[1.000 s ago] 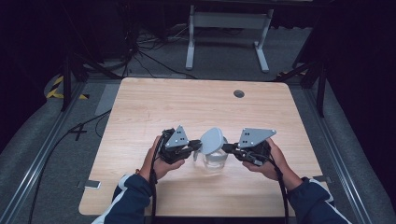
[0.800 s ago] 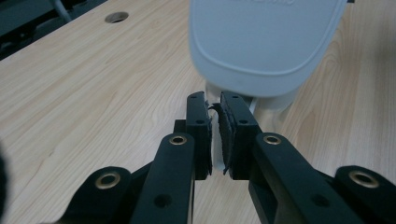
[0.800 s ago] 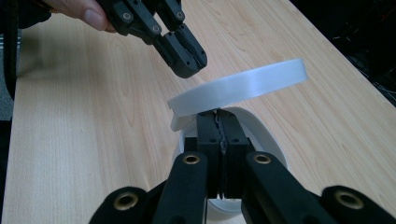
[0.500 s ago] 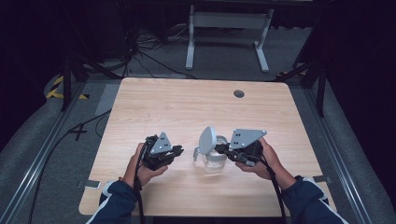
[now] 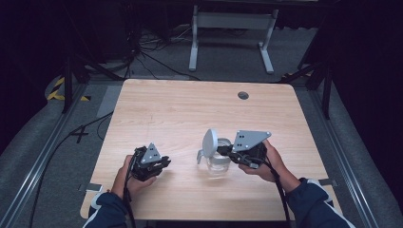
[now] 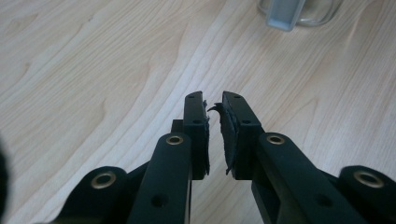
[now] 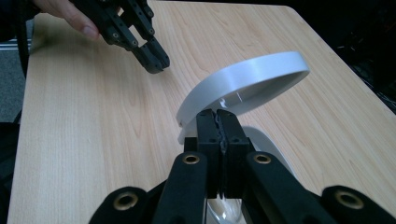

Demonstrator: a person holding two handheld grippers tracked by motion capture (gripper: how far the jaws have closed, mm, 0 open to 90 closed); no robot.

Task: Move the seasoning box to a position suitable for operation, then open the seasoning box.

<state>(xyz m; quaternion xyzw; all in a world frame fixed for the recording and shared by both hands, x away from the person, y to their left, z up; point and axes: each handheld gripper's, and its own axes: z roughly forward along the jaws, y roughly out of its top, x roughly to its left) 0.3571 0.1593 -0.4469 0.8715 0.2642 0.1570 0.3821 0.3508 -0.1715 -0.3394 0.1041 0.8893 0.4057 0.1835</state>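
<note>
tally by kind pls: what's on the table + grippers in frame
Clear jug with its white lid flipped up: 1
Black two-jaw grippers: 2, the left gripper empty and off to the jug's left, the right gripper shut at the jug's rim
Round grommet in the table top: 1
Total: 4

We saw a clear glass pitcher (image 5: 216,164) standing upright near the table's front edge, right of centre. Its 1 round white lid (image 5: 209,142) stood flipped up, tilted open above the rim.
</note>
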